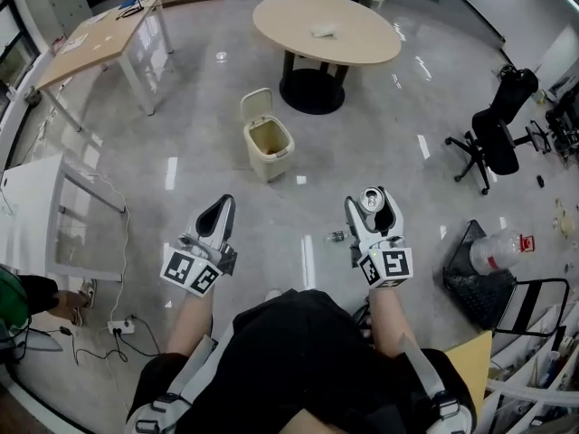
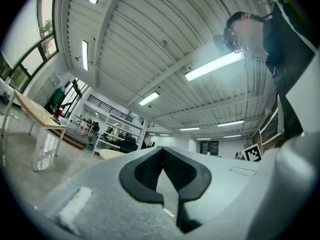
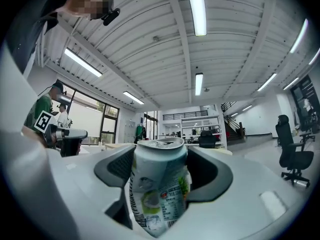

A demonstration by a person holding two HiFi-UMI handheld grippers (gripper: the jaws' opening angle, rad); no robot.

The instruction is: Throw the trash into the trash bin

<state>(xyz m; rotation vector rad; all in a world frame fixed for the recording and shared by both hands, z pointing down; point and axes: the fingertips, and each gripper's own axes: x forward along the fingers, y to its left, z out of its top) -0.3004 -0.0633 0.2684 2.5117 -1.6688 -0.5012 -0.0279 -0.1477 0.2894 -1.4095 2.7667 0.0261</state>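
Note:
A dented drink can (image 3: 159, 184) with a white and green label stands upright between the jaws of my right gripper (image 3: 160, 176), which is shut on it. In the head view the can (image 1: 372, 201) shows its silver top at the tip of the right gripper (image 1: 374, 213). My left gripper (image 1: 215, 217) is held level beside it, jaws pressed together with nothing between them; the left gripper view shows its dark pads (image 2: 145, 171) meeting. The cream trash bin (image 1: 268, 146) stands on the floor ahead, lid (image 1: 256, 103) tipped up, mouth uncovered.
A round wooden table (image 1: 326, 27) on a black base stands beyond the bin. A long desk (image 1: 99, 42) is at far left, a black office chair (image 1: 494, 136) at right. A plastic bottle (image 1: 494, 252) lies on a black mesh basket (image 1: 472, 283) near right. Cables and a power strip (image 1: 119, 327) lie lower left.

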